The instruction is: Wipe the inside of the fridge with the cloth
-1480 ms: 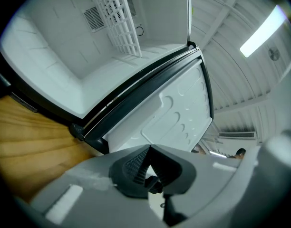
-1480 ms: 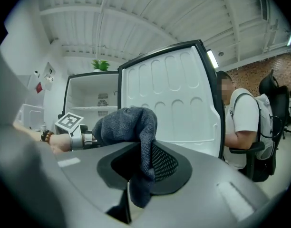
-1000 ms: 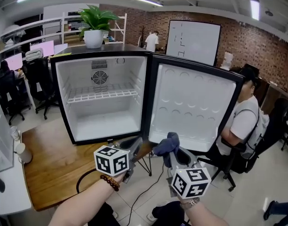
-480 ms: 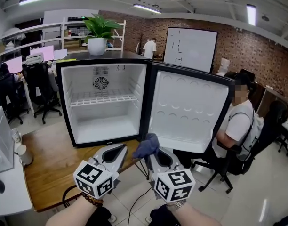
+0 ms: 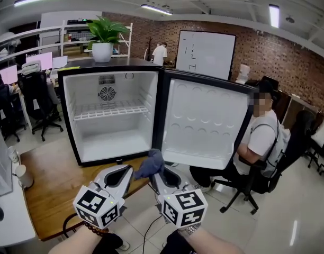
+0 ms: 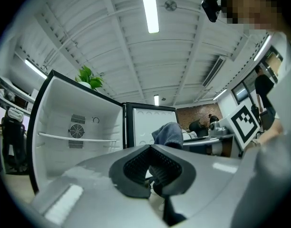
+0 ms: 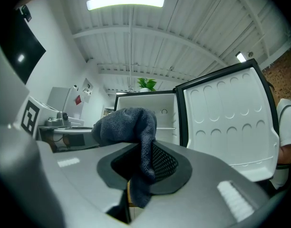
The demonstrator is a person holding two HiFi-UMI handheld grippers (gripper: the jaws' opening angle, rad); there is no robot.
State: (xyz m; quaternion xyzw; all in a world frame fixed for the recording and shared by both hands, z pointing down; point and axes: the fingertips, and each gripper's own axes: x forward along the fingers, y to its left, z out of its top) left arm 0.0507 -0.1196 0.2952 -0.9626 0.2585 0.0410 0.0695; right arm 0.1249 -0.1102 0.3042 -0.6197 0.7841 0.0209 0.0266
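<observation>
Office with brick wall (image 5: pixel 294 54), seated person (image 5: pixel 257 142) at right. Small fridge (image 5: pixel 111 115) on wooden table (image 5: pixel 45 181), door (image 5: pixel 204 123) swung wide. Right gripper (image 5: pixel 161 174) narrowly clamps blue cloth (image 5: pixel 150 164) before fridge. Left gripper (image 5: pixel 126 171) closed, holding nothing.

The fridge (image 5: pixel 114 142) is a small black-cased unit with a bare white inside, standing upright on the wooden tabletop (image 5: pixel 45 179). Its door (image 5: pixel 204 123) hangs wide open to the right, showing one wire shelf (image 5: pixel 110 110) and a round fan grille (image 5: pixel 106 93) on the back wall. The cloth (image 5: pixel 150 164), dark blue-grey and bunched, is pinched in the right claw (image 7: pixel 144 167) in front of the fridge's lower edge, with a fold drooping between the jaws.
</observation>
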